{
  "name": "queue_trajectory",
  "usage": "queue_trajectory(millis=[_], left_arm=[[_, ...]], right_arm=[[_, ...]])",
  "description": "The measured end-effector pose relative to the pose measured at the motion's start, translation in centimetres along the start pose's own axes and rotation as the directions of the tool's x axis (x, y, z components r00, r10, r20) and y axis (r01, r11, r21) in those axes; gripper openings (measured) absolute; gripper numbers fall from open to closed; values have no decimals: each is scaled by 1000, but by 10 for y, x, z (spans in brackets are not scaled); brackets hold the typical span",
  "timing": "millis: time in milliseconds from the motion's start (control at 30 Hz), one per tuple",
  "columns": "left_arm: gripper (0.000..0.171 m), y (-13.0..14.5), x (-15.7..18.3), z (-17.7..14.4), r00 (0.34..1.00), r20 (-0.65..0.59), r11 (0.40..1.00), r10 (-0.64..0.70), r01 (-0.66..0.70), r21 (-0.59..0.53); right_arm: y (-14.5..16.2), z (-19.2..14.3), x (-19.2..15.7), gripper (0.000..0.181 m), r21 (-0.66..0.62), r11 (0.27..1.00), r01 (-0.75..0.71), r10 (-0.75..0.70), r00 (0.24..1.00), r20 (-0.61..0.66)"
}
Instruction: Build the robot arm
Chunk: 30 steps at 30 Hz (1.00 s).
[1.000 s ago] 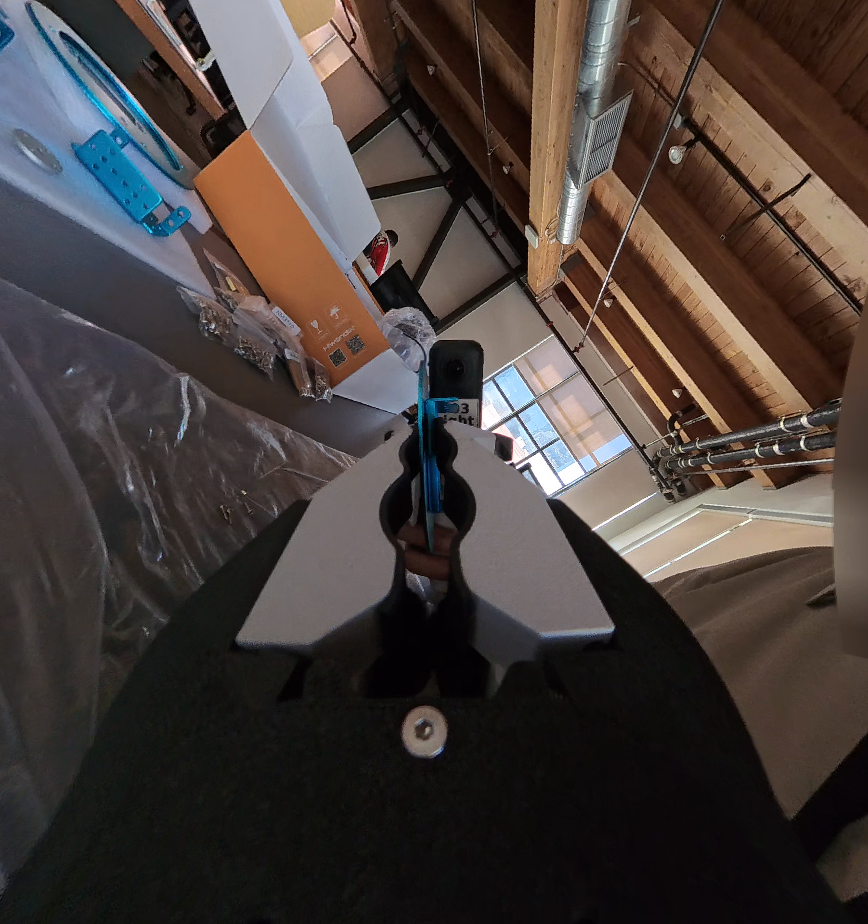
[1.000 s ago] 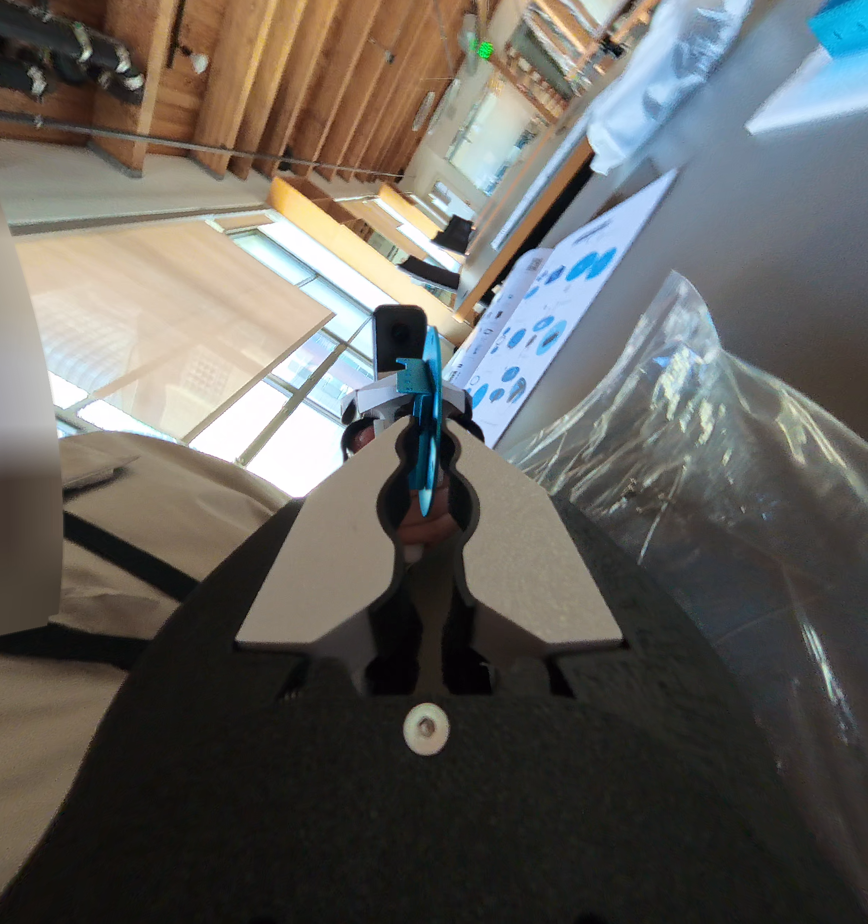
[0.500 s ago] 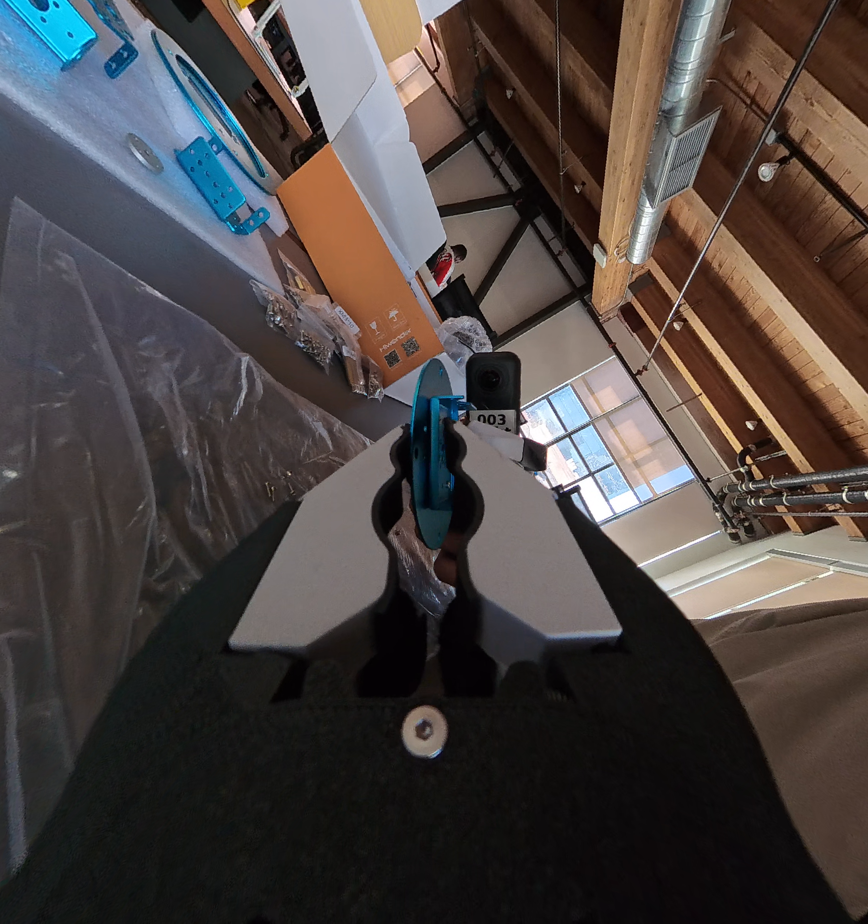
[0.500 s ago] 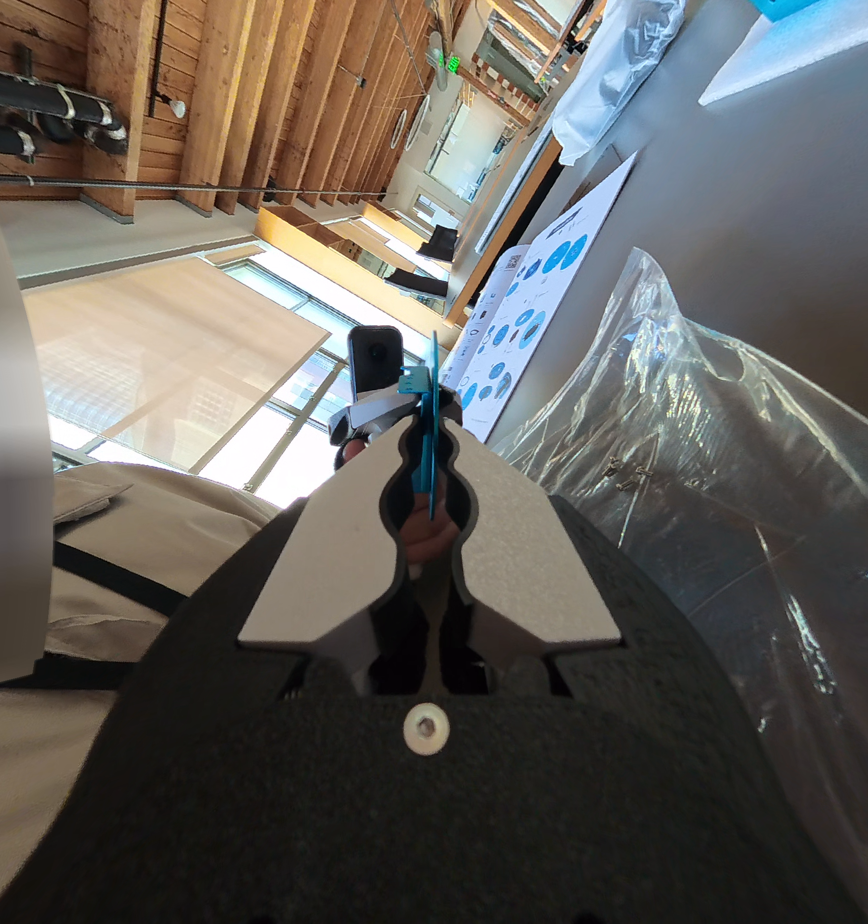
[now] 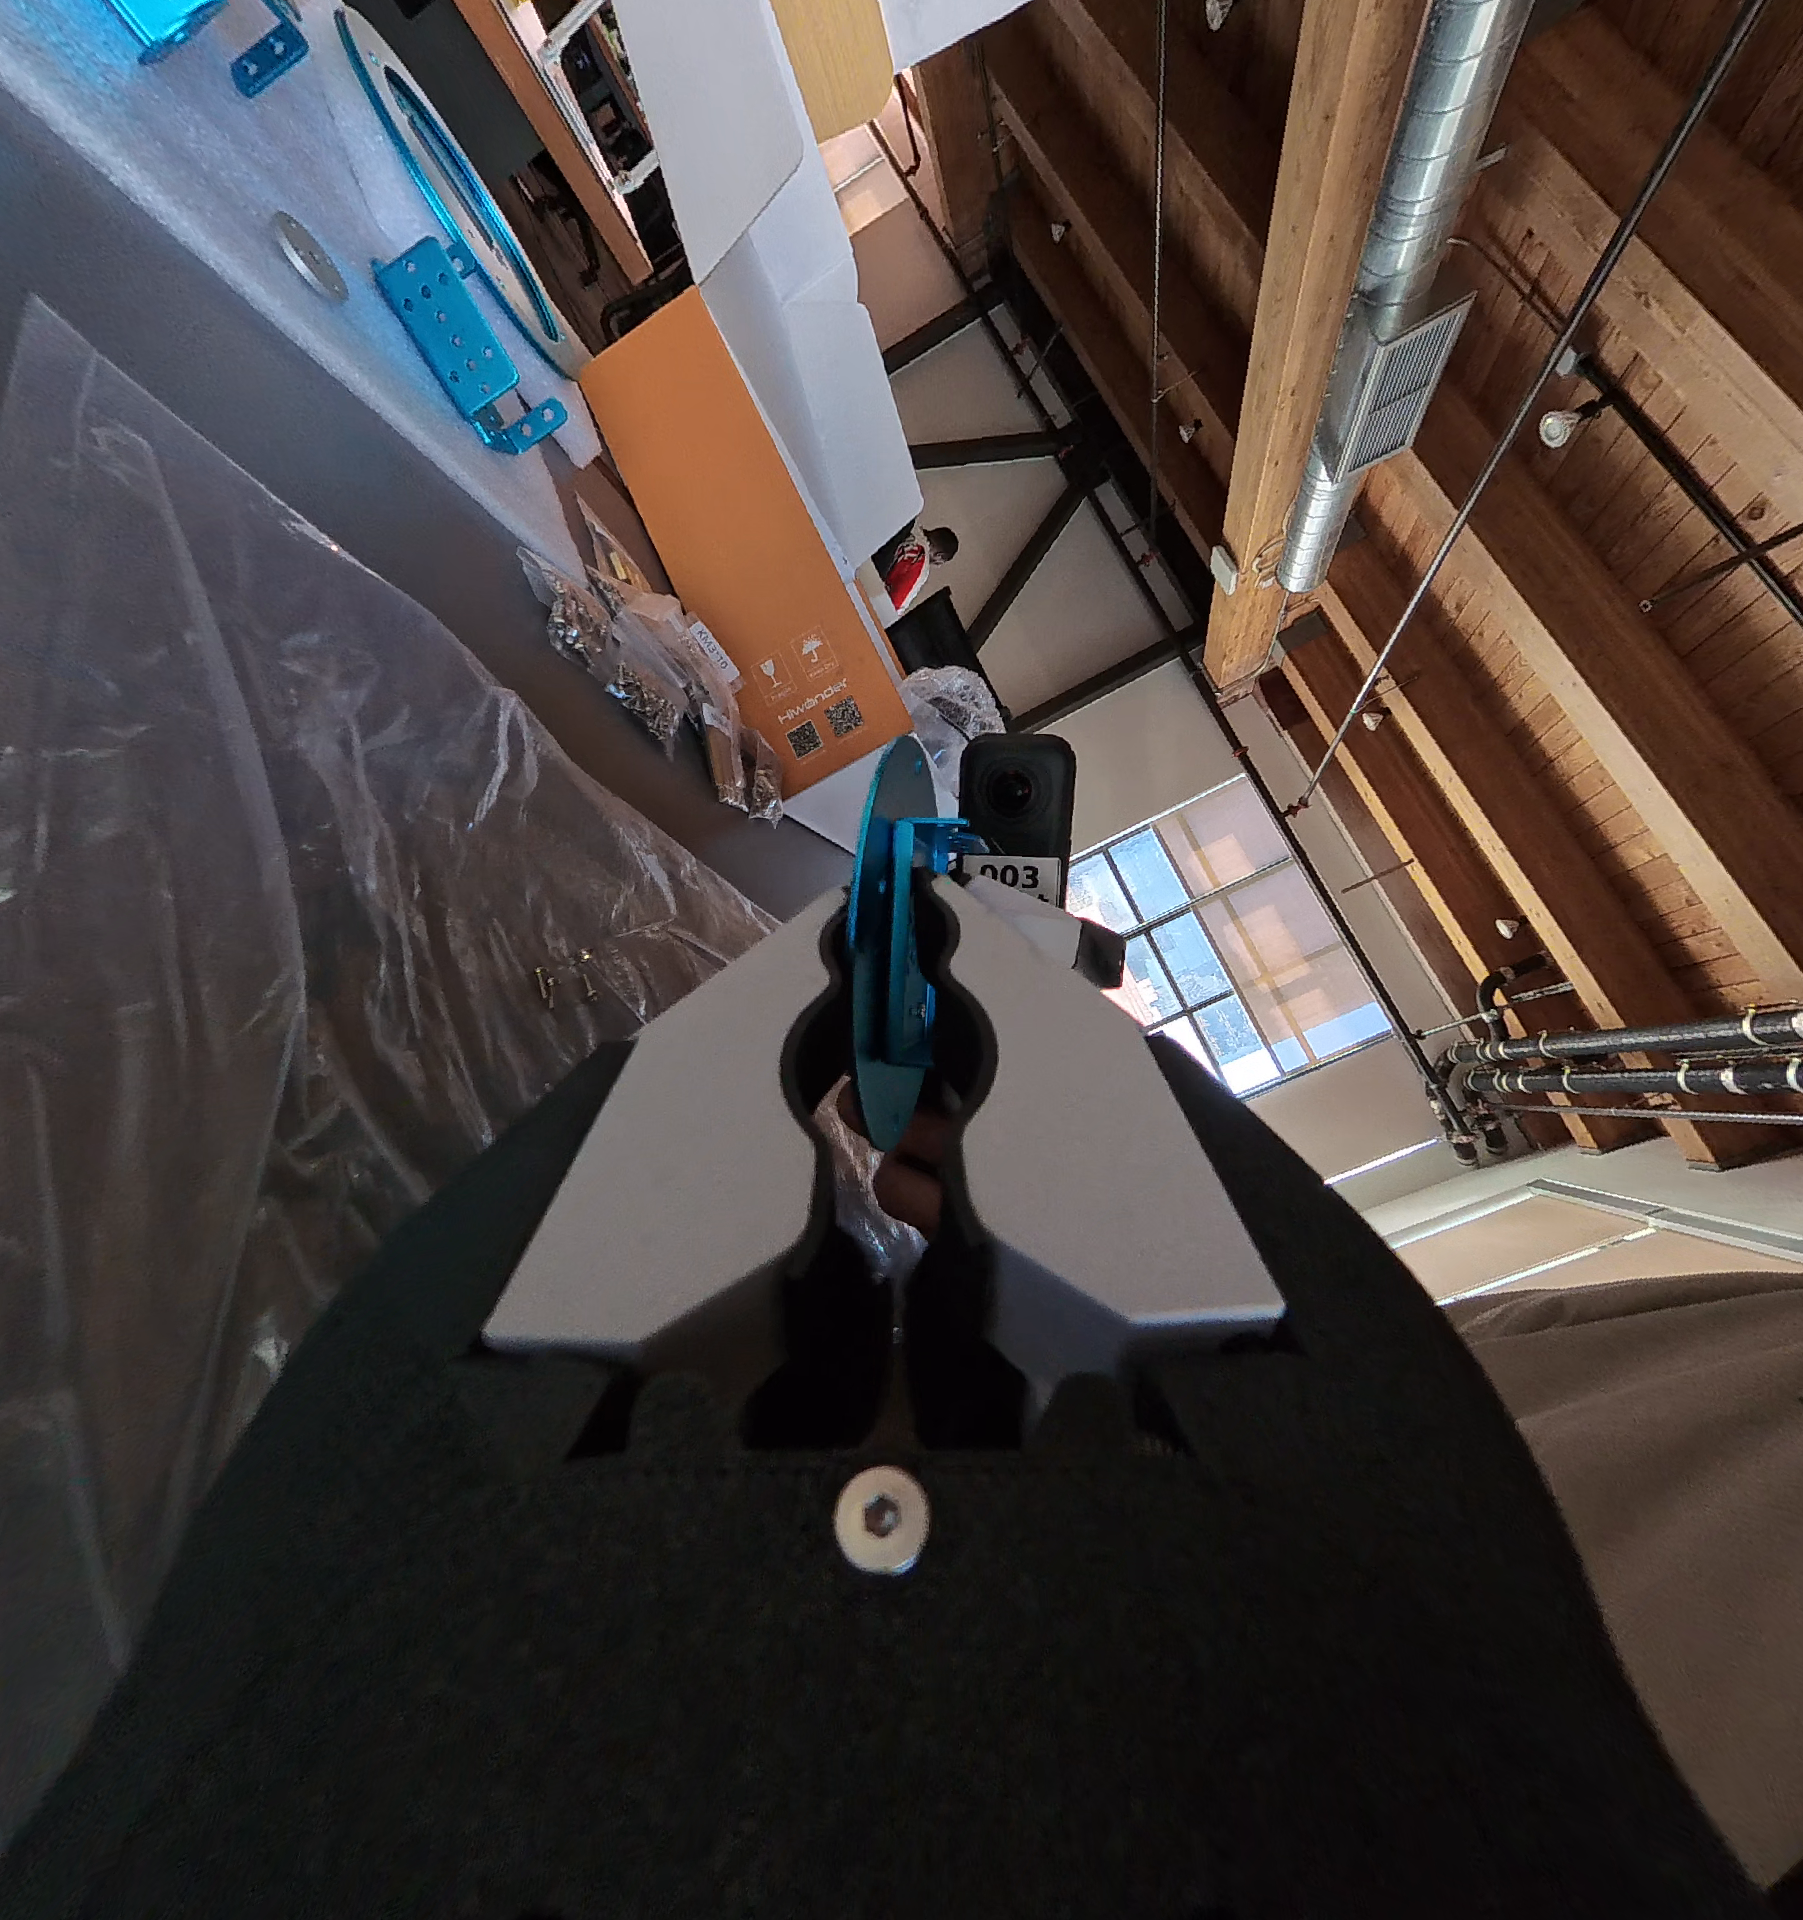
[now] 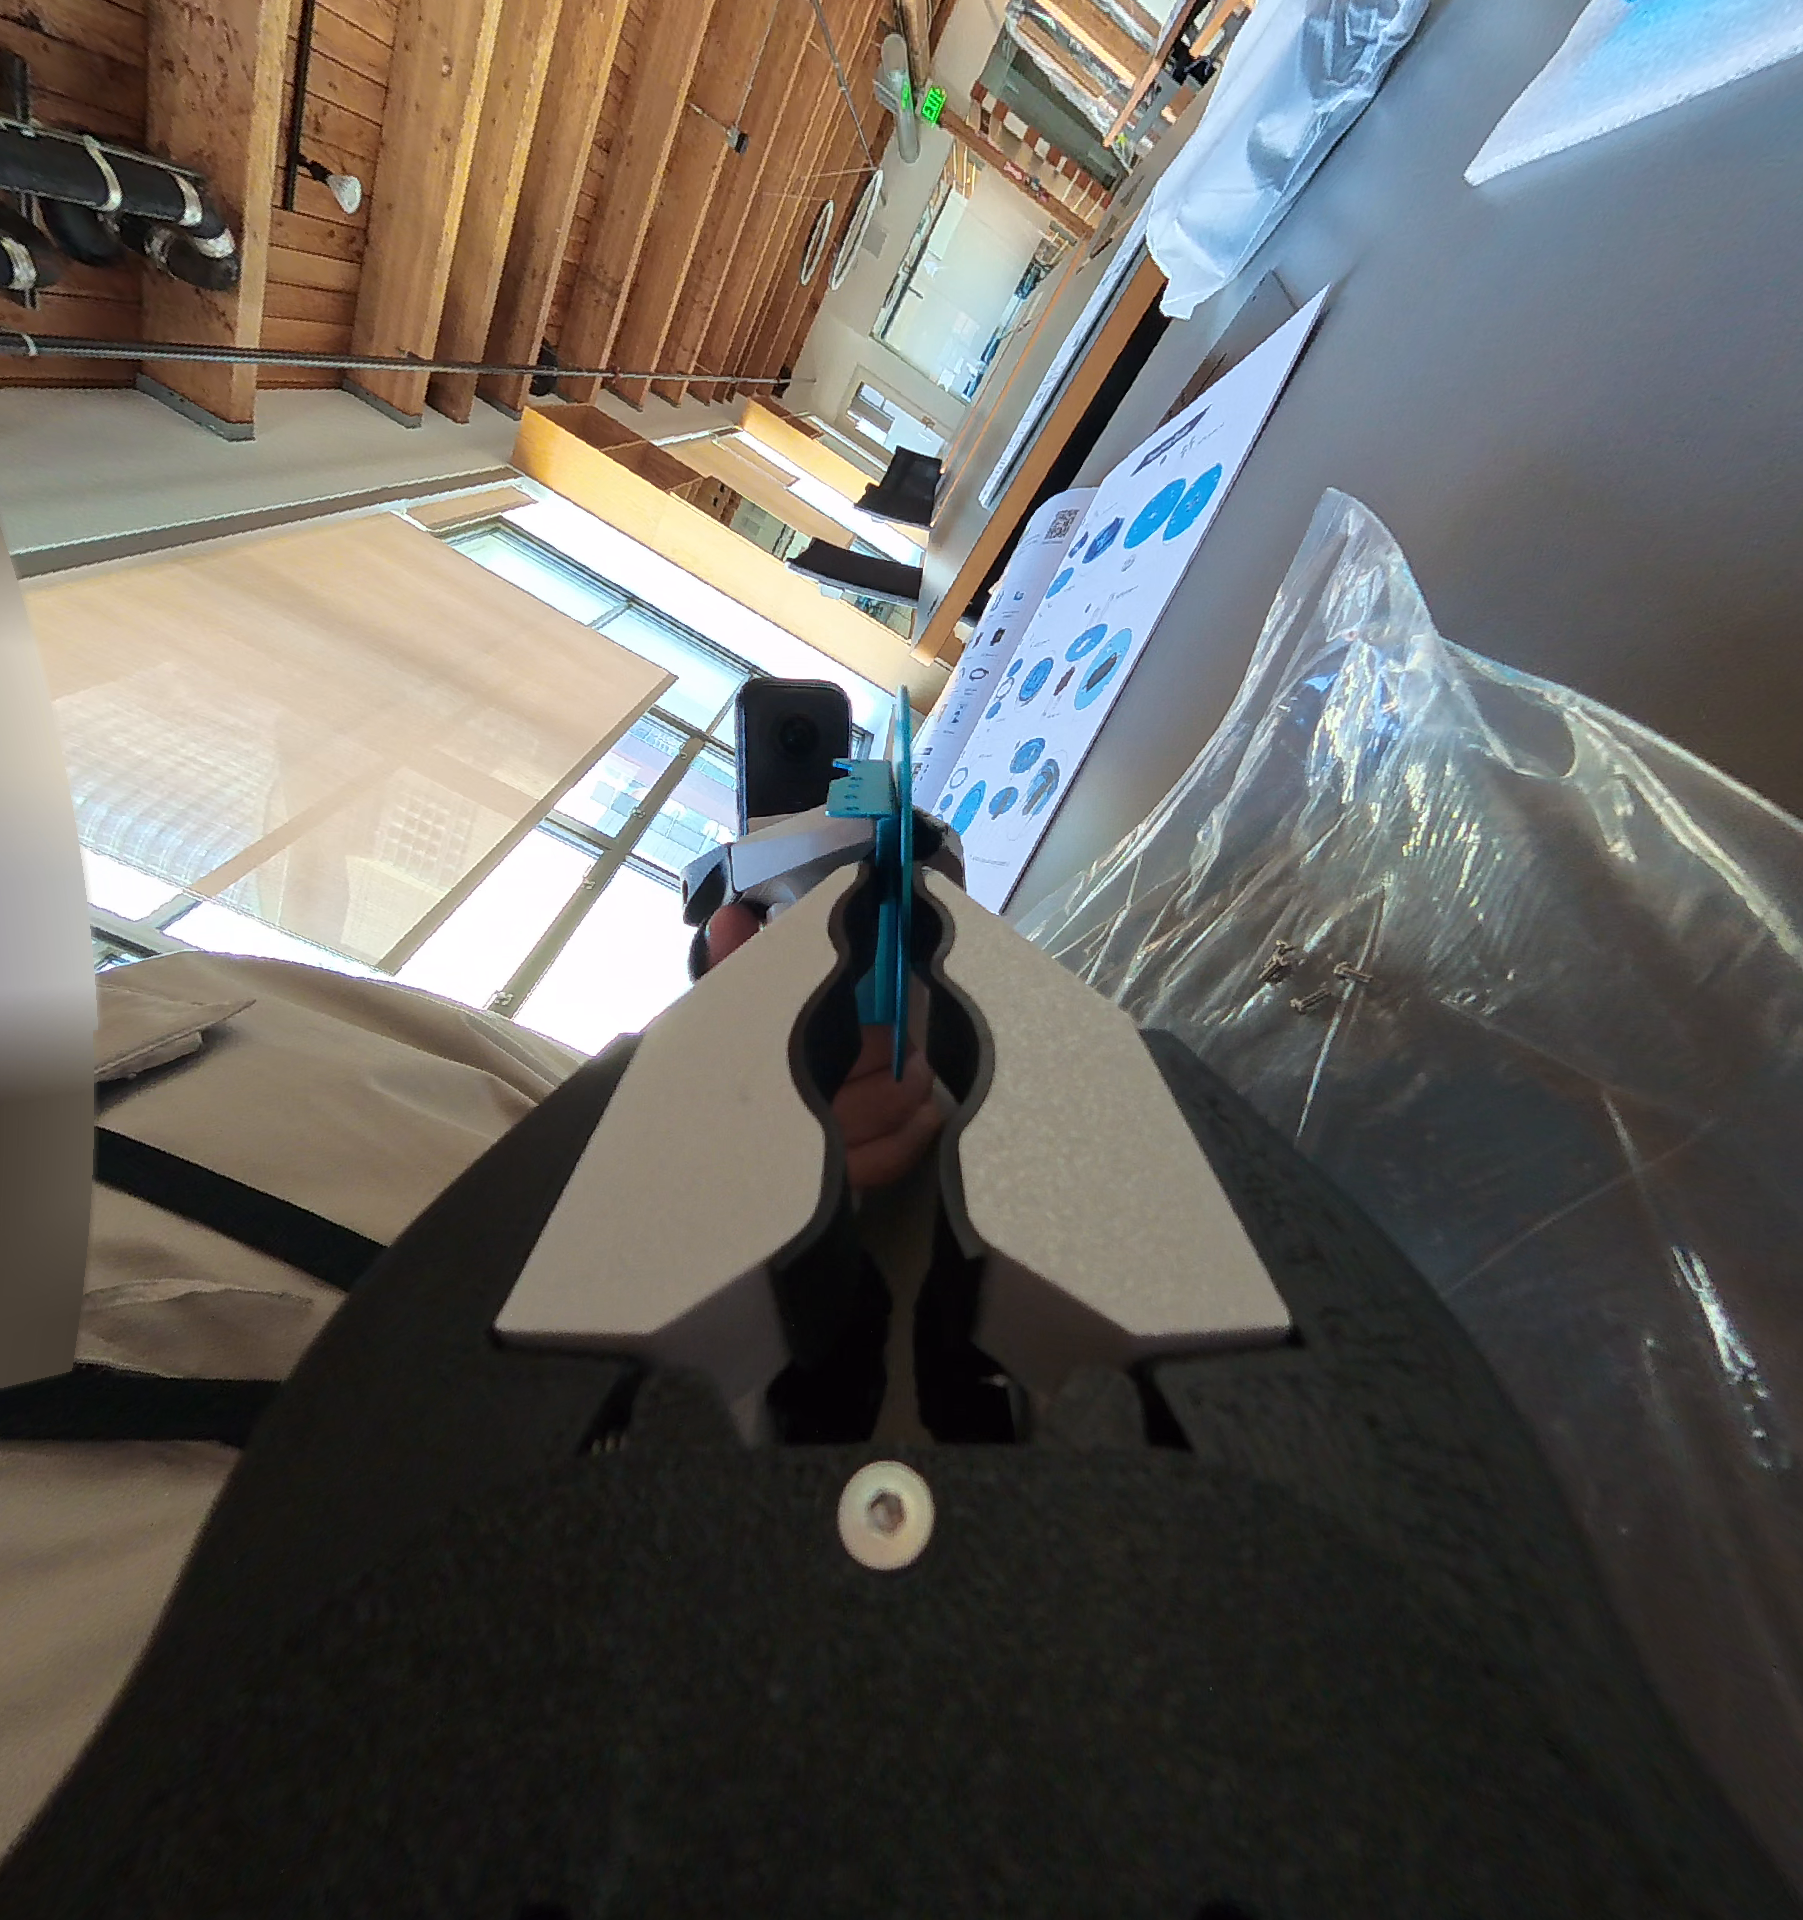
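Where the two grippers meet in mid-air, a blue metal disc (image 5: 889, 997) with a small blue bracket (image 5: 928, 842) fixed to one face is gripped edge-on from opposite sides. The left gripper (image 5: 892, 914) is clenched on the disc, its grey fingers (image 5: 689, 1143) pressed against both faces; in the right wrist view the right gripper (image 6: 895, 883) is likewise clamped on the same disc (image 6: 899, 894), with the bracket (image 6: 861, 795) projecting to the left of its fingertips. The disc is lifted clear of the table, held roughly upright between the two tools. Each view shows the opposing gripper just beyond the disc: its black camera (image 5: 1016, 790) in the left view, and the other black camera (image 6: 791, 753) in the right, with part of a person's hand (image 6: 881, 1132) visible through the finger gap. Beside the held part lies a large crumpled clear plastic bag (image 5: 201, 883) on the grey table (image 5: 253, 436), with a few loose screws (image 6: 1302, 982) inside it. Farther off in the left view are a perforated blue bracket plate (image 5: 455, 343), a large blue ring (image 5: 450, 187) on white foam, small bags of hardware (image 5: 648, 665) and an orange and white box (image 5: 741, 520). In the right view a printed instruction sheet (image 6: 1105, 644) lies on the table beyond the bag.
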<state>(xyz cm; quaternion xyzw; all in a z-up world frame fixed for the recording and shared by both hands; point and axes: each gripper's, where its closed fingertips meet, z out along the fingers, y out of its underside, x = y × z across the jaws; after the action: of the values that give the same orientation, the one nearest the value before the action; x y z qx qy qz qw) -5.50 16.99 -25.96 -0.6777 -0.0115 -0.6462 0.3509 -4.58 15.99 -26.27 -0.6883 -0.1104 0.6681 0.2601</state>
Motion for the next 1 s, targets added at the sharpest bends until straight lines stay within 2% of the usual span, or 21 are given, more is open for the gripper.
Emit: queue_trajectory(millis=[433, 567, 633, 733, 800, 833, 933, 1000], left_arm=[[3, -2, 9, -2, 995, -88, 998, -54, 55, 9], [2, -4, 18, -3, 993, -105, 999, 51, -50, 11], [2, -7, 25, -3, 986, -113, 992, 126, -125, 10], [2, -16, 32, -6, 939, -73, 942, 335, -337, -10], [3, -25, 36, -9, 845, -38, 844, 534, -535, -49], [2, -29, 37, -10, 767, -22, 764, 641, -641, -76], [3, -37, 40, -10, 444, -19, 435, 896, -885, -168], [3, -37, 40, -8, 231, -58, 214, 971, -953, -214]], right_arm=[[-3, 0, -4, 3, 11, 999, -48, 48, 996, 69], [-5, 0, -11, 6, 13, 1000, -16, 15, 996, 91], [-9, -1, -10, 19, 31, 999, 13, -16, 997, 74], [-22, -11, -13, 29, 75, 996, 47, -53, 996, 75], [-33, -23, -15, 29, 104, 990, 99, -104, 994, 45], [-38, -28, -15, 30, 114, 984, 135, -137, 990, 17], [-48, -40, -15, 27, 120, 966, 229, -224, 973, -55], [-51, -43, -16, 26, 125, 958, 256, -248, 965, -80]])
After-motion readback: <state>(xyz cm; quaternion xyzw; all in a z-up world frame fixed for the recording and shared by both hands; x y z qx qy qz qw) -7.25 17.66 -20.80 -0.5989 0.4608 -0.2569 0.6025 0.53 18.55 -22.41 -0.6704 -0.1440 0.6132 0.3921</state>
